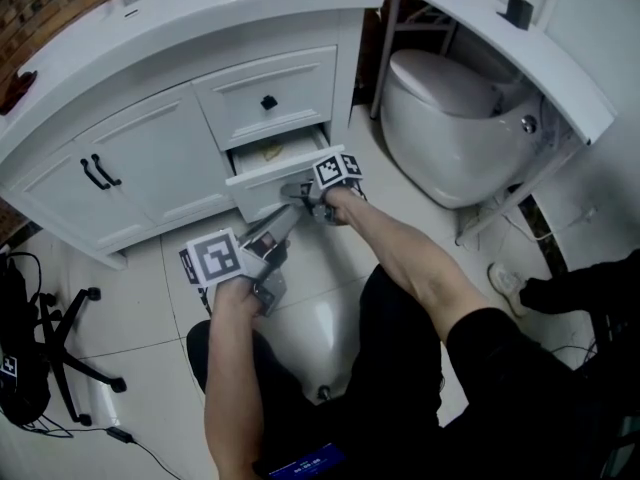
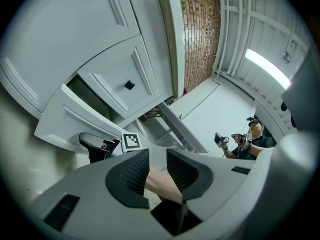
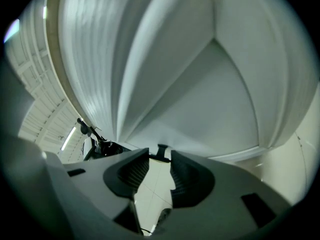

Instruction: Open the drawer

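Observation:
The white vanity's lower drawer stands partly pulled out, with something pale yellow inside. My right gripper is at the drawer's front. In the right gripper view the drawer panel fills the frame, and the gripper is shut on the small black knob at its fingertips. My left gripper hovers just below and in front of the drawer, open and holding nothing; only my right forearm shows behind its gap. The left gripper view shows the pulled-out drawer front and the right gripper's marker cube.
The upper drawer with its black knob is closed. Cabinet doors with black handles lie to the left. A toilet stands close on the right under a white shelf. A chair base is on the floor at left.

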A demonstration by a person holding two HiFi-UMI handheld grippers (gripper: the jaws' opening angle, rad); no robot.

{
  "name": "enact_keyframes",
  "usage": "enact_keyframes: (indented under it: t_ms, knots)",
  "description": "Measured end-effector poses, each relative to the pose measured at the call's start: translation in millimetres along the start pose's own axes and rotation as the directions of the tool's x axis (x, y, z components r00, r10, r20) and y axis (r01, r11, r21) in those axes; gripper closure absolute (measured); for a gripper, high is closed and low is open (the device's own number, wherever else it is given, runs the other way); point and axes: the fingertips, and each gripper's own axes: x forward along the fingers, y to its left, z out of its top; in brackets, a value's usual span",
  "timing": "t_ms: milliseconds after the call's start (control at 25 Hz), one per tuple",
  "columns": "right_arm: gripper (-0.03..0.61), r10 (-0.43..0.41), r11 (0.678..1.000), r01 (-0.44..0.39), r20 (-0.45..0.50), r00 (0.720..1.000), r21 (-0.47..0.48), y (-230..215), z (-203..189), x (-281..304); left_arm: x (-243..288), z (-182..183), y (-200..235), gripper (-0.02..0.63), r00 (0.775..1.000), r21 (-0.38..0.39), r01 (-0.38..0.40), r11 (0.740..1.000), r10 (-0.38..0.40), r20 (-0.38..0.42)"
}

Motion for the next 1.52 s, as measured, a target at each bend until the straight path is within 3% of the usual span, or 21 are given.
enact_keyframes:
  t_ms: [1160, 1360, 1520]
  knots:
    - [0.432, -0.06, 0.997, 0.053, -0.104, 0.993, -0.061, 14.0, -47.2, -18.9, -3.9, -29.2, -29.0, 0.508, 0.999, 0.001, 0.036, 0.999, -0.036, -0.014]
    - [0.432, -0.066, 0.997, 0.061, -0.087, 0.994, -0.055, 16.0, -54.1, -21.8, -0.9, -39.1, -34.9, 0.508, 0.998, -0.008, 0.053, 0.999, -0.053, -0.032]
    - [0.433, -0.089, 0.994, 0.082, -0.099, 0.991, -0.078, 22.7, -67.6, -25.1, 6.0, -51.0, -46.0, 0.507, 0.994, 0.028, 0.077, 0.997, -0.074, -0.081]
